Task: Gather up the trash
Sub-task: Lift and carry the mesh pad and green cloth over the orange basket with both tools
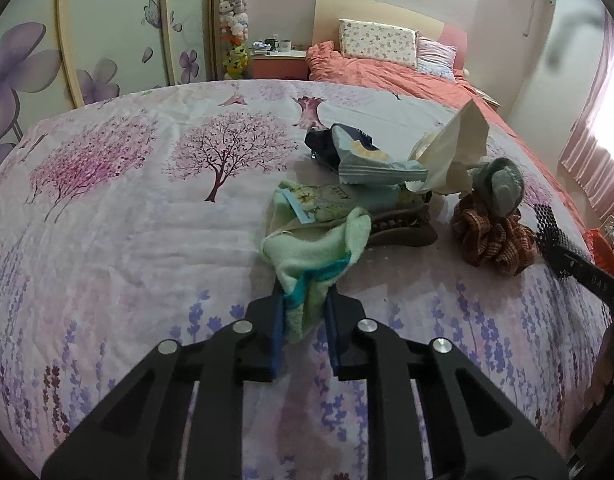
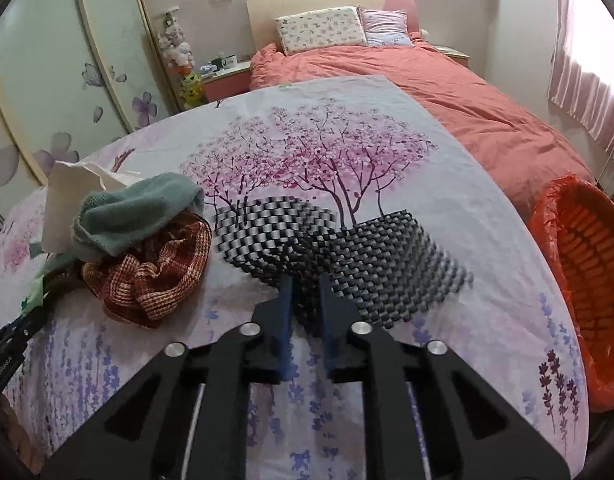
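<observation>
**Q:** On the bench, under the flowered sheet [image 1: 119,216] — where do the tools sit?

**A:** I read my left tool [image 1: 305,312] as clamped on the pale green cloth [image 1: 319,248], at the near edge of the clutter pile. My right tool [image 2: 307,304] is pinched on the black-and-white woven mat [image 2: 347,252].

**Q:** And the bin?

**A:** Orange-lined basket [image 2: 583,264] at the bench's right edge, well apart from the pile. Wrappers [image 1: 367,160] lie behind the cloth; edges blur, so probably snack packets.
</observation>
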A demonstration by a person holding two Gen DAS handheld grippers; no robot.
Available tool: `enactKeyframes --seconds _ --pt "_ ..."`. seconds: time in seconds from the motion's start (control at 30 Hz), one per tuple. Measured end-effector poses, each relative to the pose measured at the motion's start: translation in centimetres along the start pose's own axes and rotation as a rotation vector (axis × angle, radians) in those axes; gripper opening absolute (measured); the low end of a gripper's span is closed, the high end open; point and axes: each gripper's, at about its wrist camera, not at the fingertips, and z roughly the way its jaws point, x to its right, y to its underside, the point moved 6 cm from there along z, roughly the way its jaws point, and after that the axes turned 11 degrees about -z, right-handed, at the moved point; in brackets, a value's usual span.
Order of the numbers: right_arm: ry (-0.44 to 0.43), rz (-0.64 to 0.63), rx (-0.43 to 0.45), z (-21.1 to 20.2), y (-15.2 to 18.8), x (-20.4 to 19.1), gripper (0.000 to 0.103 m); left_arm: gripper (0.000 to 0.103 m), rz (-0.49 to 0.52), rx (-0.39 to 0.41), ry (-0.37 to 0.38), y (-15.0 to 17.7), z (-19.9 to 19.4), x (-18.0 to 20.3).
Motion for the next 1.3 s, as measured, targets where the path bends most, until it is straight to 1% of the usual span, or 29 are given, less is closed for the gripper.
enactKeyframes --seconds 0.1,0.3,0.37,0.43,0.6,0.73,0.9,0.93,0.97,1.03,1.3 --pt "-0.02 0.026 0.027 -1.1 -0.3 0.3 0.01 0.017 0.002 0.014 0.007 -0.1 -0.9 0.0" --pt "-0.037 0.021 0.088 -3.8 -1.5 0.4 0.009 0.016 -0.001 0.05 0.024 -0.9 -3.0 0.2" --pt "-0.038 0.019 0.099 -4.3 -1.6 0.3 0.009 0.016 -0.001 0.061 0.031 -1.1 -3.7 0.3" --pt "-0.039 0.02 0.105 -4.8 -1.6 0.4 0.009 0.016 0.004 0.056 0.031 -0.9 -3.9 0.3" --pt "-0.039 0.021 0.085 -4.5 -0.7 0.5 0.008 0.016 -0.008 0.019 0.035 0.3 -3.6 -0.5" --pt "-0.044 0.02 0.066 -3.8 -0.4 0.6 0.008 0.021 -0.012 0.013 0.032 0.8 -3.5 -1.1" --pt "-0.052 0.016 0.054 -3.2 -0.1 0.3 0.008 0.021 -0.019 0.0 0.026 0.8 -3.1 -1.2" --pt "-0.052 0.014 0.053 -3.2 -0.1 0.3 0.008 0.018 -0.021 0.002 0.03 0.7 -3.2 -1.1" --pt "-0.052 0.012 0.054 -3.2 -0.1 0.3 0.008 0.015 -0.019 0.006 0.031 0.6 -3.2 -1.1" --pt "-0.052 0.01 0.058 -3.5 -0.2 0.3 0.008 0.013 -0.012 0.021 0.036 0.2 -3.7 -0.9" --pt "-0.053 0.02 0.116 -6.1 -1.3 0.8 0.008 0.012 -0.005 0.098 0.045 -2.4 -6.6 0.1"
